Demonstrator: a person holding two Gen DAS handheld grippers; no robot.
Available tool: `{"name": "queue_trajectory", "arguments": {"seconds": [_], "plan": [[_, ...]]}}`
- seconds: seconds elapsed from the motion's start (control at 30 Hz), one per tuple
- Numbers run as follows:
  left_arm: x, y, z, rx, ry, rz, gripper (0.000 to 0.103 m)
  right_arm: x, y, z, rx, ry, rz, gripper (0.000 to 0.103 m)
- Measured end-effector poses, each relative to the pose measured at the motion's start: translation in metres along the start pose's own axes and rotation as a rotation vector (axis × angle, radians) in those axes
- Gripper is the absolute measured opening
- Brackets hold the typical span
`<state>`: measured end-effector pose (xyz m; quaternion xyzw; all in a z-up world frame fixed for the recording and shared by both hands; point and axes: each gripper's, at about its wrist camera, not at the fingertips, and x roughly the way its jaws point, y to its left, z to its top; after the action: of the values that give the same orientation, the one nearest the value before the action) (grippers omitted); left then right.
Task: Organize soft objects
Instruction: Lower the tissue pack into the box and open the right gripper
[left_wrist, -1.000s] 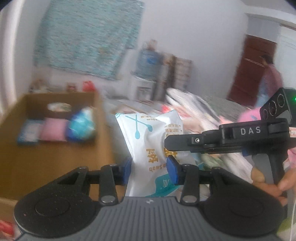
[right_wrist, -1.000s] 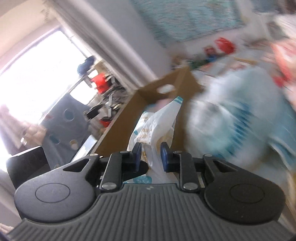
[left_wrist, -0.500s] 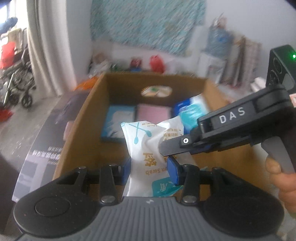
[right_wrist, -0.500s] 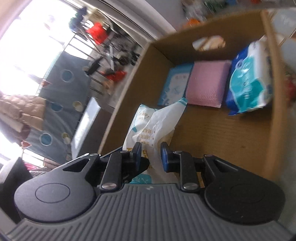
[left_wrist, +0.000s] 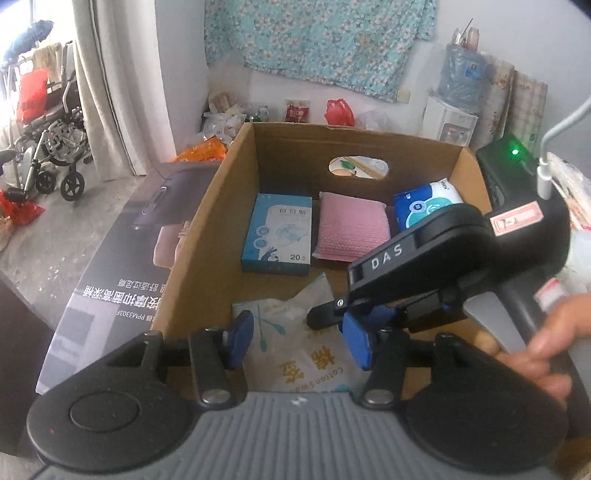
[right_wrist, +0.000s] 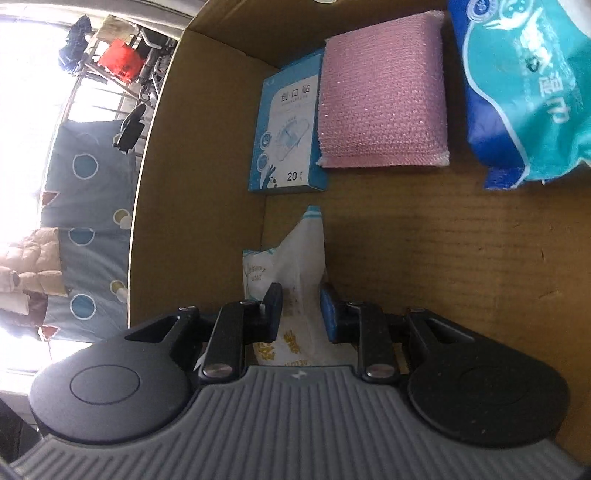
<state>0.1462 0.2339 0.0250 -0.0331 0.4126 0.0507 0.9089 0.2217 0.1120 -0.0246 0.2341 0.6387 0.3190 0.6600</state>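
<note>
My right tongs (left_wrist: 436, 266) cover most of the blue wipes pack (left_wrist: 424, 205) ahead of my left ones. From my right tongs, that pack (right_wrist: 528, 92) runs off the frame, and the swab bag's (right_wrist: 299, 266) near end is hidden under them.

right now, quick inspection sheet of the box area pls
surface: cardboard box, open top, bare brown floor in the near half
job's things: cotton swab bag at the near left; blue plaster box, pink sponge and blue tissue pack in a row along the far wall
clutter: large printed carton left of the box; bags on the floor behind
grippers: left gripper opening around the bag; right gripper pinching it
cables: white cable plugged into the right gripper
surroundings: wheelchair, curtain, floral cloth on the wall, water dispenser
</note>
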Motion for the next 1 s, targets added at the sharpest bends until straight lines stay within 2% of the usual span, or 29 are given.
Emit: {"name": "queue_trajectory", "arguments": {"seconds": [0.07, 0.2, 0.33, 0.5, 0.67, 0.77, 0.87, 1.0], "plan": [[-0.006, 0.003, -0.003, -0.013, -0.006, -0.013, 0.057, 0.001, 0.0, 0.004, 0.01, -0.001, 0.0, 0.025], [-0.02, 0.005, -0.008, -0.03, -0.031, -0.036, 0.059, 0.006, 0.003, 0.005, -0.034, 0.054, -0.013, 0.033], [-0.035, 0.004, -0.017, -0.042, -0.059, -0.052, 0.06, 0.009, 0.009, 0.002, -0.069, 0.043, -0.01, 0.026], [-0.05, 0.001, -0.028, -0.043, -0.085, -0.075, 0.06, -0.003, -0.002, -0.007, 0.02, -0.045, 0.021, 0.019], [-0.063, 0.001, -0.034, -0.043, -0.113, -0.082, 0.06, -0.012, -0.014, -0.015, 0.154, -0.095, 0.109, 0.018], [-0.068, 0.002, -0.034, -0.047, -0.126, -0.081, 0.06, -0.003, -0.016, -0.015, 0.228, -0.126, 0.173, 0.018], [-0.07, 0.002, -0.035, -0.054, -0.13, -0.081, 0.062, -0.008, -0.019, -0.016, 0.263, -0.179, 0.142, 0.021], [-0.07, 0.0, -0.038, -0.057, -0.13, -0.081, 0.063, 0.004, -0.026, -0.016, 0.28, -0.143, 0.113, 0.032]]}}
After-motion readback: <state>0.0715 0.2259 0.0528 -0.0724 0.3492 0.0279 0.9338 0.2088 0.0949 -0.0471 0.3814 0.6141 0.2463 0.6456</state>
